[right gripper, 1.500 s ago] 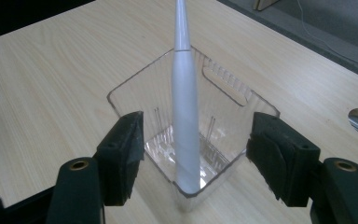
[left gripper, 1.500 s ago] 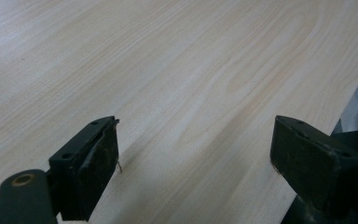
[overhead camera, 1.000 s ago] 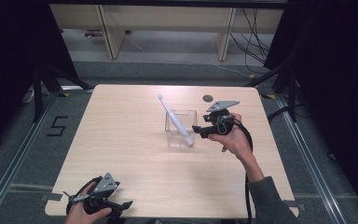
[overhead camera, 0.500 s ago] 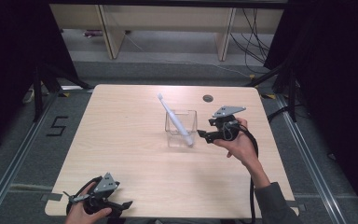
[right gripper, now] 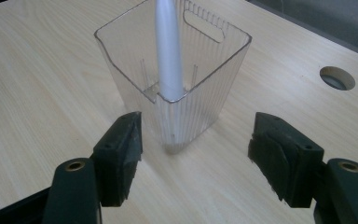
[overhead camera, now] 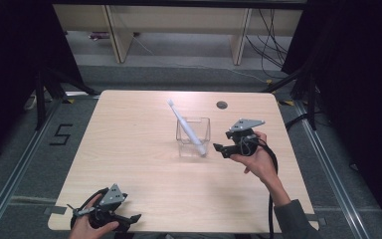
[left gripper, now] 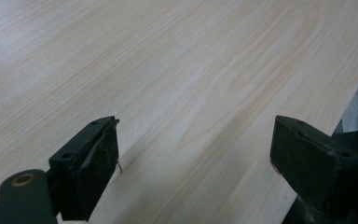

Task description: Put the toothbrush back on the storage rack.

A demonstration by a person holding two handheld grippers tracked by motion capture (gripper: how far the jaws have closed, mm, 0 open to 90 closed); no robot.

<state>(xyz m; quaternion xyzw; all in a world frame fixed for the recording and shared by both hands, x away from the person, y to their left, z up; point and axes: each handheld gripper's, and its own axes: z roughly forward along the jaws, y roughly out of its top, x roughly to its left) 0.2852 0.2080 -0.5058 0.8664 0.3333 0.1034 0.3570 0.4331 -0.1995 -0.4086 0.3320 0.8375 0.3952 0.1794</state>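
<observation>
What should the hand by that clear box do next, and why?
Probably ease the right tool forward until its open jaws straddle a corner of the clear container, then close. The white toothbrush already leans inside, and the container sits just ahead, untouched.

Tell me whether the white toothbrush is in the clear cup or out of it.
In. The toothbrush stands slanted inside the clear cup, handle end down in a corner, brush end sticking up past the rim.
</observation>
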